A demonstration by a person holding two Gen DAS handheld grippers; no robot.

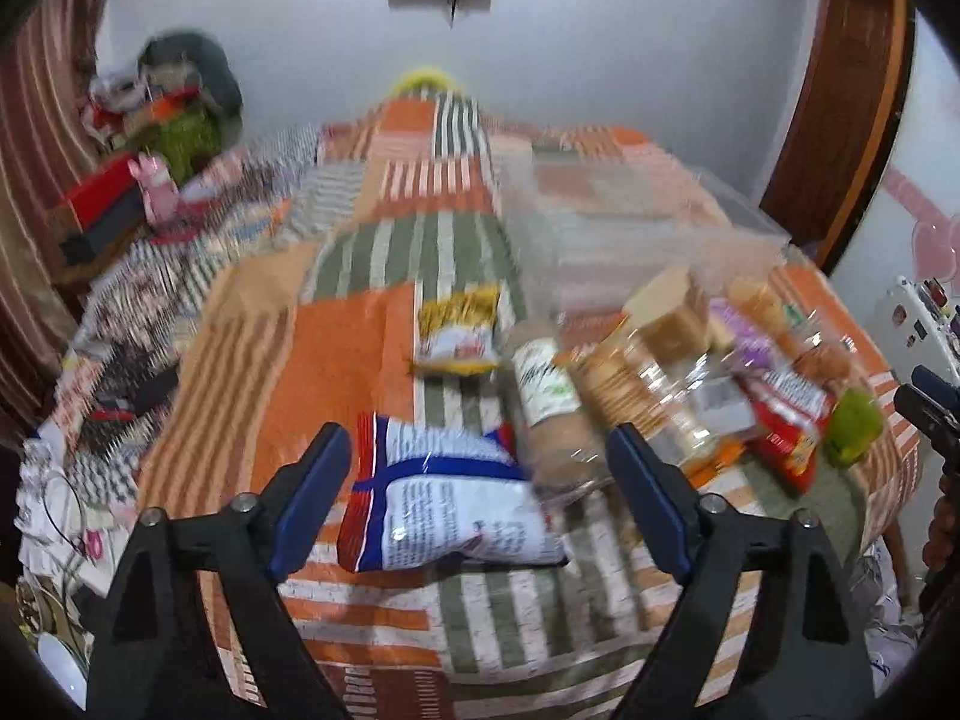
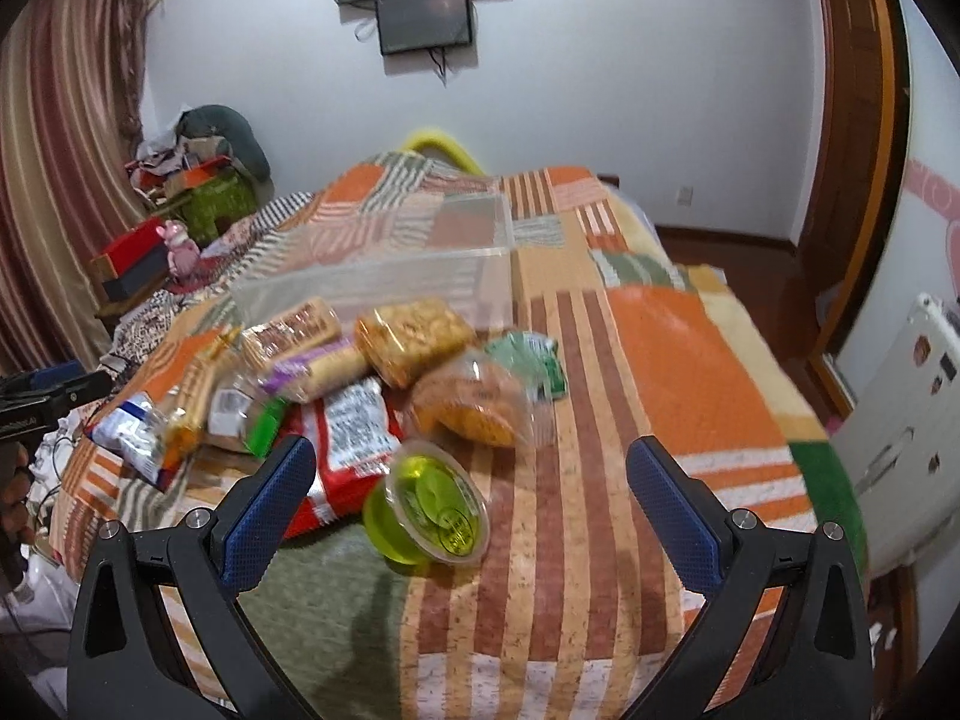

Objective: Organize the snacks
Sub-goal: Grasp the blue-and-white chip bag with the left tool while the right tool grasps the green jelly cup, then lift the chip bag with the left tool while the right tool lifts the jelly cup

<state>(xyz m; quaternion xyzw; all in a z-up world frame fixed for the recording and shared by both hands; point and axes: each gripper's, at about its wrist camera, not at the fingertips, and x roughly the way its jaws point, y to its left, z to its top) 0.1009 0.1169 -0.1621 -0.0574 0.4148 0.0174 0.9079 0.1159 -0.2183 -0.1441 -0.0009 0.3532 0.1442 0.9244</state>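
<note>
With its jaws spread wide, the left gripper (image 1: 480, 498) should close gently on the blue and white bag (image 1: 447, 504) lying near the bed's (image 2: 690, 360) front edge (the right gripper (image 2: 468, 516) also hangs spread, over the green cup (image 2: 429, 507)).

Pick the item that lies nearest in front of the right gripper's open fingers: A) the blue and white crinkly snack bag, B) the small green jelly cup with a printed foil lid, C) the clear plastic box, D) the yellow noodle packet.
B: in the right wrist view the small green jelly cup lies on its side on the striped blanket, just ahead of the open right gripper.
</note>
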